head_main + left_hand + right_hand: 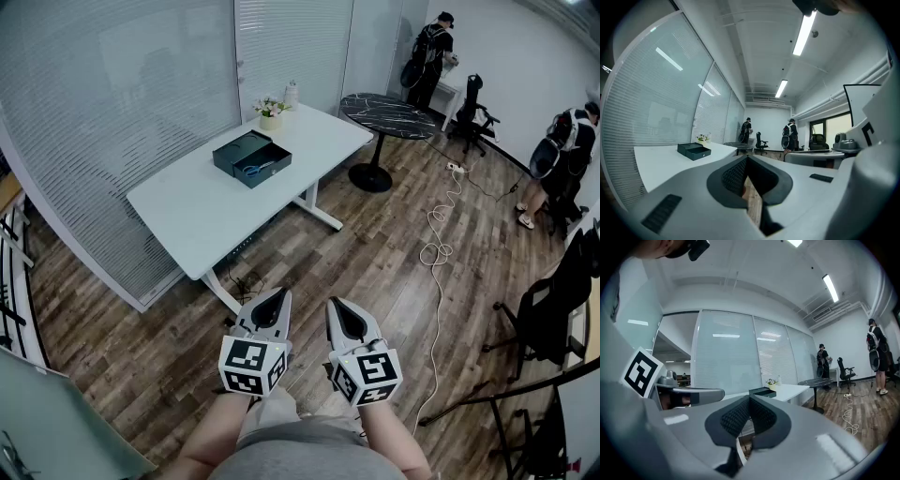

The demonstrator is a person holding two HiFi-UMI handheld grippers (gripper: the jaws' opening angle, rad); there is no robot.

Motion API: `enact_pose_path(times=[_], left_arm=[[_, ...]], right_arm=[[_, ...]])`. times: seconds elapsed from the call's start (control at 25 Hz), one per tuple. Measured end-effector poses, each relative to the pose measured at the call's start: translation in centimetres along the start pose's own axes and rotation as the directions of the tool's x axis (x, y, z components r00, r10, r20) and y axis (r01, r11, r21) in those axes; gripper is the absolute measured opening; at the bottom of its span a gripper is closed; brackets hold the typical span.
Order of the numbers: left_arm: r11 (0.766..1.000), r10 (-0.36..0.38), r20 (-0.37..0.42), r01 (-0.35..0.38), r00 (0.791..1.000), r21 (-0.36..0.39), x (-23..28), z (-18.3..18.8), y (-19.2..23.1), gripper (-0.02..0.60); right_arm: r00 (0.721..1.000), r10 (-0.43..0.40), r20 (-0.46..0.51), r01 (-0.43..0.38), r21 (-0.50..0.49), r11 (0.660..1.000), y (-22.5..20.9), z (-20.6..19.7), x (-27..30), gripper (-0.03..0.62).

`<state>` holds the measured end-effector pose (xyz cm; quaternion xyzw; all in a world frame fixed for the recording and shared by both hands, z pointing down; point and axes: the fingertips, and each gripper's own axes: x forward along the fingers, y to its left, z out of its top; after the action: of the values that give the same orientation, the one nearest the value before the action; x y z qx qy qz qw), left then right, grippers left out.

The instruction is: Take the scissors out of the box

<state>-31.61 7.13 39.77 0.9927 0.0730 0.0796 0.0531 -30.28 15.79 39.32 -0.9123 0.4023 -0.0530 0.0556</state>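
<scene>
Left gripper (pixel 279 296) and right gripper (pixel 335 306): both closed, pads pressed together on nothing, held side by side low in the centre of the head view, above the brown wooden plank floor (pixel 375 272) and well apart from the work.

Upper left of that view: long white rectangular table (pixel 187 211), bearing on its far half the dark green open-lidded box (pixel 246 150), with the blue-handled scissors (pixel 255 170) lying in the nearer tray. Same box small at left of centre in the left gripper view (pixel 694 151) and just above the jaws in the right gripper view (pixel 762 391).

Judged as the approach stage, with nothing reached yet. To do it well:
- Walk up to the table's near long edge first rather than stretching.
- Keep clear of the thin white cable (pixel 439 239) trailing over the floor at right.
- Open one gripper's jaws before dipping in.
- Come down from above into the tray and close across the handles or the pivot, not the blades.
- Steady the box wall with the other gripper, since the box is probably light and prone to sliding.
- Lift straight up until clear of the rim, then move aside.
</scene>
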Motion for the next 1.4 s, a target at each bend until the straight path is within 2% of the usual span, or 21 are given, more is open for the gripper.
enact_pose_path(times=[0.76,1.0,1.4], left_arm=[[1.000,0.015,-0.009,-0.015,1.000,-0.013,-0.3,-0.9,-1.7,0.005],[0.999,0.025,-0.015,-0.025,1.000,-0.022,0.1,-1.1,-1.1,0.005],[0.999,0.008,-0.022,-0.008,1.000,-0.040,5.2,-0.6,1.6,0.005]], right_arm=[[1.000,0.006,0.000,-0.006,-0.015,1.000,-0.7,-0.2,-1.5,0.009],[1.000,0.014,-0.011,-0.014,-0.005,1.000,-1.0,-0.6,-0.6,0.009],[1.000,-0.014,-0.007,0.014,-0.007,1.000,-4.0,-0.1,4.1,0.008]])
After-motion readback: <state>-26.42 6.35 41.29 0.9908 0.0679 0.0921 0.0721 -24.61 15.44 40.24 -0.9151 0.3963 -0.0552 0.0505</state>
